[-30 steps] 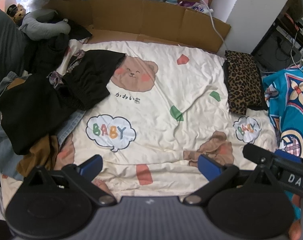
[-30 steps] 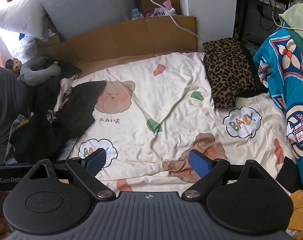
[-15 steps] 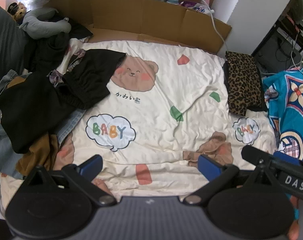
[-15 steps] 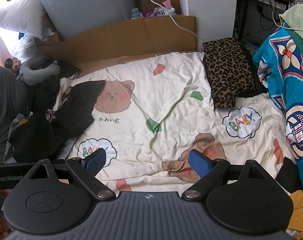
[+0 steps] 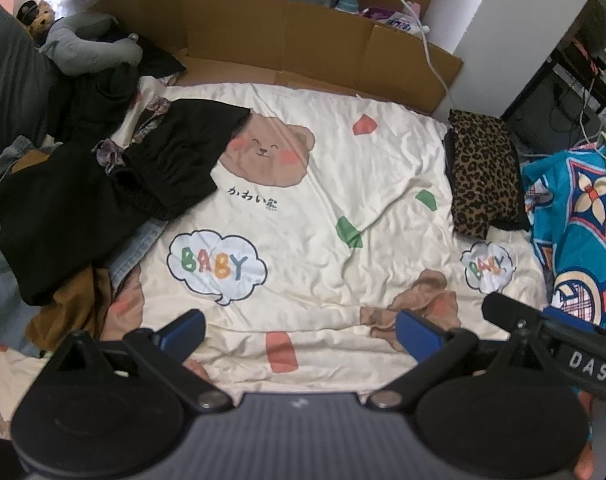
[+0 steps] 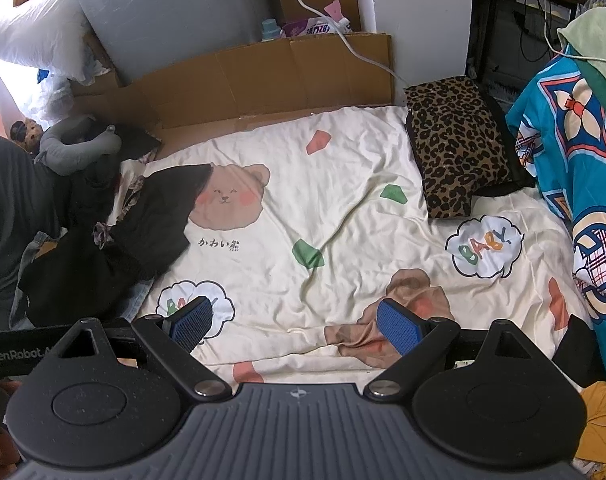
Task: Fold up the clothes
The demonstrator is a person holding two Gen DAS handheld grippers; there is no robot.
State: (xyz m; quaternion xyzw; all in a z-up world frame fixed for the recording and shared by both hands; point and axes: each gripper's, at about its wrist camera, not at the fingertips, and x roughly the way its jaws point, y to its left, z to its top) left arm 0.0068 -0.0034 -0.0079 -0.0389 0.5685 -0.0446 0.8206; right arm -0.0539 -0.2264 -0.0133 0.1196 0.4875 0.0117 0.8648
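Note:
A heap of unfolded clothes lies at the left: a black garment (image 5: 175, 160) on top, further dark pieces (image 5: 51, 208), a brown one (image 5: 75, 304) and denim under them. The black garment (image 6: 155, 216) also shows in the right wrist view. A folded leopard-print garment (image 5: 483, 168) (image 6: 455, 144) rests at the far right of the cream bear-print sheet (image 5: 323, 184) (image 6: 335, 208). My left gripper (image 5: 299, 332) hovers open over the sheet's near edge, holding nothing. My right gripper (image 6: 293, 324) is open too, above the near edge with nothing between its fingers.
Cardboard (image 5: 303, 52) lines the back of the bed. A grey plush (image 5: 87, 48) lies at the back left. A blue patterned cloth (image 6: 575, 184) hangs at the right. A white cable (image 6: 343, 36) runs down the wall. The other gripper's body (image 5: 555, 344) crosses the lower right.
Both views have shifted only slightly; the left wrist view crept a little forward. Both grippers stay open and no garment has moved.

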